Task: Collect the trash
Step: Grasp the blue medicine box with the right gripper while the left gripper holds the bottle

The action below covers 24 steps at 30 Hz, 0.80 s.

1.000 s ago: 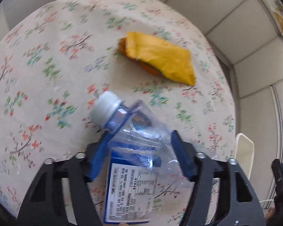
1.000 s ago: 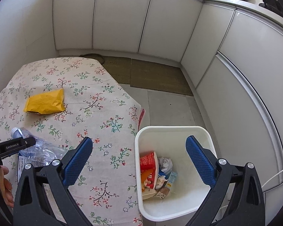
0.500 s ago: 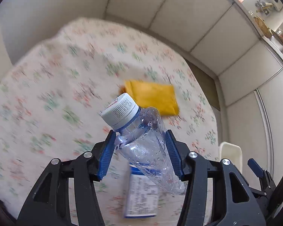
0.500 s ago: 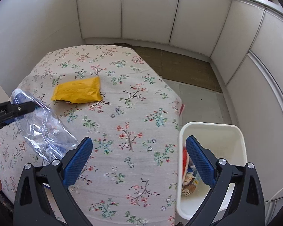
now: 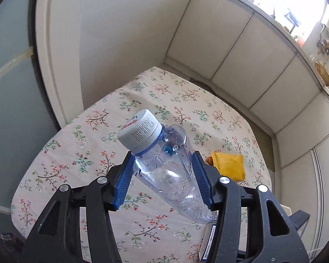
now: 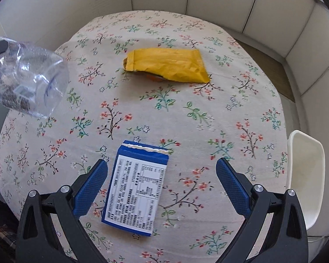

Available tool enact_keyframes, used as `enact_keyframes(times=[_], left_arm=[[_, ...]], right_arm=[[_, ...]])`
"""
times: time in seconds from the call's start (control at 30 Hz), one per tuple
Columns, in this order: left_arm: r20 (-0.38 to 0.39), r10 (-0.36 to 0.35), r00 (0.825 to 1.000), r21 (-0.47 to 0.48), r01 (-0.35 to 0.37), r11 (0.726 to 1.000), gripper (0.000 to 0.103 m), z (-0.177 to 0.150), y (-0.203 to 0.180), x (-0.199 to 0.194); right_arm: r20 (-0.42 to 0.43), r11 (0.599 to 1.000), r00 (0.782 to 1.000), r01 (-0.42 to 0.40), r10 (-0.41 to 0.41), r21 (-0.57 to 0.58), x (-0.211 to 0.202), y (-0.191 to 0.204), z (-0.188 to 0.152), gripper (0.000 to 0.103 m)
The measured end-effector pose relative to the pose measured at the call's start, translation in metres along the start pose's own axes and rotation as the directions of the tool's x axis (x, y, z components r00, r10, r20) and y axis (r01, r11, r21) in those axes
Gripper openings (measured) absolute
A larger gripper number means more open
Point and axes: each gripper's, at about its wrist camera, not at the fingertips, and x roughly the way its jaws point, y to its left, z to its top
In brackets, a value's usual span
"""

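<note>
My left gripper (image 5: 162,164) is shut on a crushed clear plastic bottle (image 5: 164,168) with a white cap, held up above the floral table (image 5: 94,149). The bottle also shows at the left of the right wrist view (image 6: 28,76). My right gripper (image 6: 159,184) is open and empty, low over the table, with a blue and white carton (image 6: 136,188) lying flat between its fingers. A yellow snack packet (image 6: 166,64) lies farther back on the table; it also shows in the left wrist view (image 5: 229,167). The carton's corner shows in the left wrist view (image 5: 209,241).
A white plastic bin's rim (image 6: 304,175) stands off the table's right edge. White cabinet doors (image 5: 230,50) and a wall ring the table. A brown mat (image 6: 261,57) lies on the floor behind the table.
My left gripper has lifted the bottle off the table and tilted it upward. My right gripper has swung left from over the bin to over the carton.
</note>
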Motion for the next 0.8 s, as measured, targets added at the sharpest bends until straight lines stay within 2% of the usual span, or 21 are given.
enact_keyframes(times=[0.17,0.23,0.3,0.47,0.6,0.8], left_arm=[[-0.008,-0.002,1.000,-0.023,0.002,1.000,0.051,0.000,0.013,-0.003],[-0.015,-0.004,1.000,-0.036,0.003,0.999,0.051,0.001,0.019,-0.002],[-0.023,-0.006,1.000,-0.046,0.005,0.999,0.051,0.001,0.023,-0.002],[-0.029,-0.005,1.000,-0.070,0.003,0.998,0.050,0.003,0.033,-0.002],[-0.024,-0.004,1.000,-0.072,0.002,0.997,0.050,0.004,0.035,-0.004],[-0.015,-0.006,1.000,-0.078,0.005,0.997,0.050,0.006,0.037,-0.006]], right_arm=[[-0.046,0.999,0.999,0.012,-0.014,-0.035,0.019,0.019,-0.004,0.096],[-0.053,1.000,0.999,0.003,-0.004,-0.016,0.023,0.019,-0.004,0.092],[-0.079,1.000,0.997,-0.022,0.022,0.001,0.029,0.017,-0.004,0.058],[-0.064,0.997,0.995,-0.074,0.075,0.031,0.027,0.015,-0.002,0.058],[-0.043,0.996,0.996,-0.081,0.082,0.024,0.021,0.017,0.001,0.058],[0.068,0.995,0.993,-0.097,0.094,0.037,-0.008,0.018,0.020,0.058]])
